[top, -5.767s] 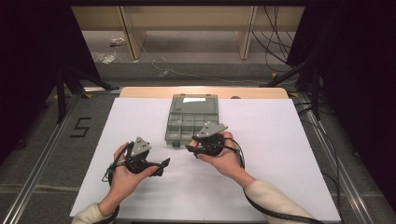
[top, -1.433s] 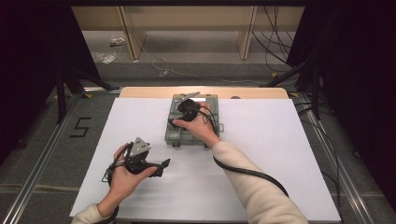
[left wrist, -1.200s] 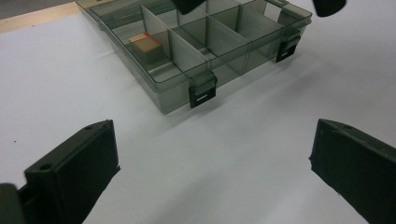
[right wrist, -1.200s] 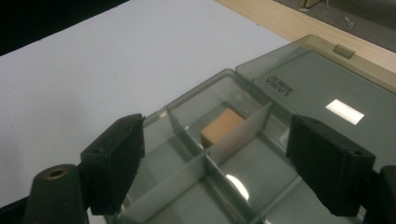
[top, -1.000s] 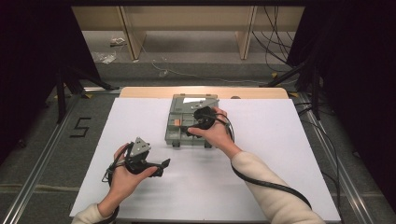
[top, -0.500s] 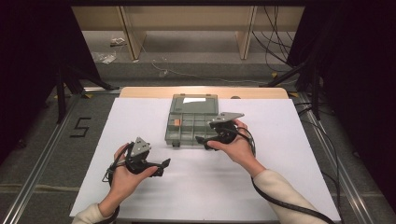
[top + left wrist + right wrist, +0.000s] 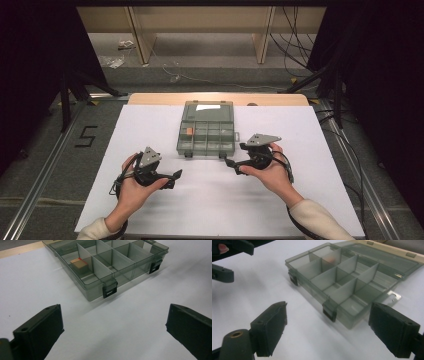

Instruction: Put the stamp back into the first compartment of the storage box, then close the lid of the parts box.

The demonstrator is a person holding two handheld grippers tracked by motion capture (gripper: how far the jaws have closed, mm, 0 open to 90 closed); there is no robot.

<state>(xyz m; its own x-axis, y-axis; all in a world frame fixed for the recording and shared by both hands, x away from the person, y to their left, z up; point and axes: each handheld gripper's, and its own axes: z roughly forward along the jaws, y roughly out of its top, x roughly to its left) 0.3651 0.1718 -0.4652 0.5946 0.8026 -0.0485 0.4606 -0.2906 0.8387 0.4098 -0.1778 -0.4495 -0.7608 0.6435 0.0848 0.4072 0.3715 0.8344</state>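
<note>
Both the left gripper (image 7: pixel 176 176) and the right gripper (image 7: pixel 231 165) are held empty, jaws spread; the compartment box (image 7: pixel 206 134) lies just ahead, lid back, and should be approached squarely at its front latches (image 7: pixel 109 290)

White sheet (image 7: pixel 210 205) lies under both pairs of jaws. Wooden table edge (image 7: pixel 150 98) runs far ahead of them. Floor mark "5" (image 7: pixel 86 136) sits well left of the left gripper (image 7: pixel 175 180) jaws. Cables (image 7: pixel 292 35) hang far ahead and right of the right gripper (image 7: pixel 233 166) jaws. Scraps (image 7: pixel 112 60) lie on the floor far ahead-left.
</note>
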